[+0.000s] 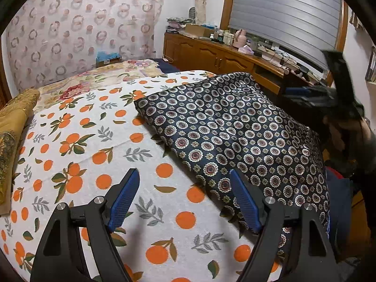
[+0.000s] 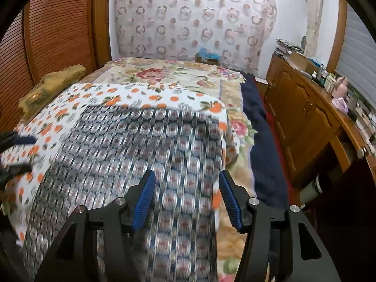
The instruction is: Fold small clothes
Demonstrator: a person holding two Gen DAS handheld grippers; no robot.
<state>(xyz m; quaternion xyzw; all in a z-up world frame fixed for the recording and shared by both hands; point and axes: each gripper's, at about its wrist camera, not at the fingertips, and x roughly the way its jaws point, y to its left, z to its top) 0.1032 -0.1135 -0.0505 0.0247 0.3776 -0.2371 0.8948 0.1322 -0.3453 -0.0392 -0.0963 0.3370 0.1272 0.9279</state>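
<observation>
A dark navy garment with a round medallion print [image 1: 235, 127] lies spread flat on the orange-print bed sheet [image 1: 82, 141]. My left gripper [image 1: 184, 178] is open and empty, just above the sheet at the garment's near left edge. The right gripper [image 1: 312, 94] shows at the far right of the left wrist view, above the garment's far edge. In the right wrist view the garment [image 2: 131, 155] is motion-blurred under my open, empty right gripper [image 2: 188, 181]. The left gripper [image 2: 16, 152] shows at that view's left edge.
A yellow-brown pillow [image 1: 11, 127] lies at the bed's left side. A floral blanket [image 2: 169, 75] covers the far bed. A wooden cabinet [image 1: 211, 56] with clutter stands along the window wall. A wooden wardrobe [image 2: 51, 35] is left of the bed.
</observation>
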